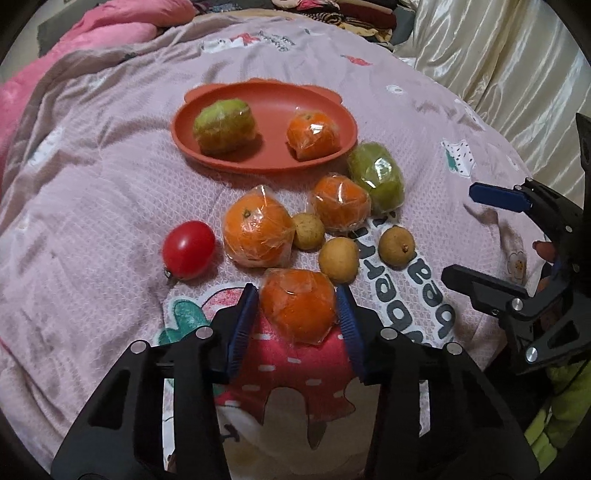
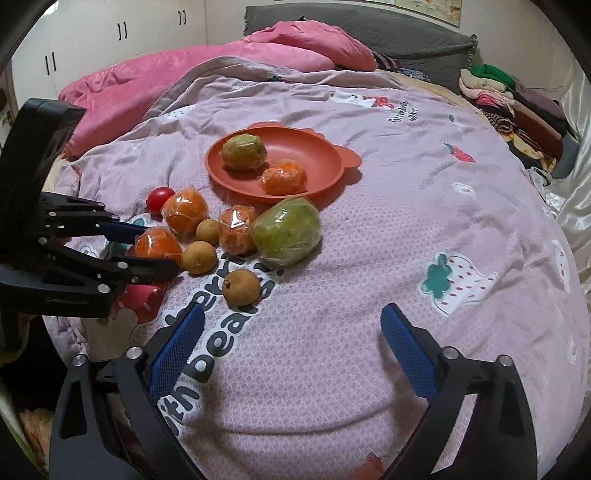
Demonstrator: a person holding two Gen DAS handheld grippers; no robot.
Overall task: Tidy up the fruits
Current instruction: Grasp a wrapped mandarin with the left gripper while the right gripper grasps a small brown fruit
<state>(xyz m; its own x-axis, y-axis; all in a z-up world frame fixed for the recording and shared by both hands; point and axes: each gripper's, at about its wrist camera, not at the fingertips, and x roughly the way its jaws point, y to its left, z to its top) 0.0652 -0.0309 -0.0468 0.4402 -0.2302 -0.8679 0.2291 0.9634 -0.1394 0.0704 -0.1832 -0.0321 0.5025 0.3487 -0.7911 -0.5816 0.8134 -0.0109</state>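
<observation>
My left gripper (image 1: pixel 295 314) is shut on a plastic-wrapped orange (image 1: pixel 297 306) lying on the bedspread, one blue pad against each side. Past it lie two more wrapped oranges (image 1: pixel 258 230) (image 1: pixel 340 205), a red tomato (image 1: pixel 189 249), three small brown fruits (image 1: pixel 338 260) and a wrapped green fruit (image 1: pixel 376 179). The orange plate (image 1: pixel 177 129) further back holds a green fruit (image 1: pixel 223 127) and an orange (image 1: pixel 314 134). My right gripper (image 2: pixel 291 325) stands open over bare bedspread, right of a brown fruit (image 2: pixel 242 287), nothing between its fingers.
Everything rests on a soft pink patterned bedspread (image 2: pixel 406 221). A pink duvet (image 2: pixel 221 62) and grey pillow (image 2: pixel 369 33) lie at the far end. Folded clothes (image 2: pixel 517 103) are stacked at the far right, beside a cream satin fabric (image 1: pixel 498 66).
</observation>
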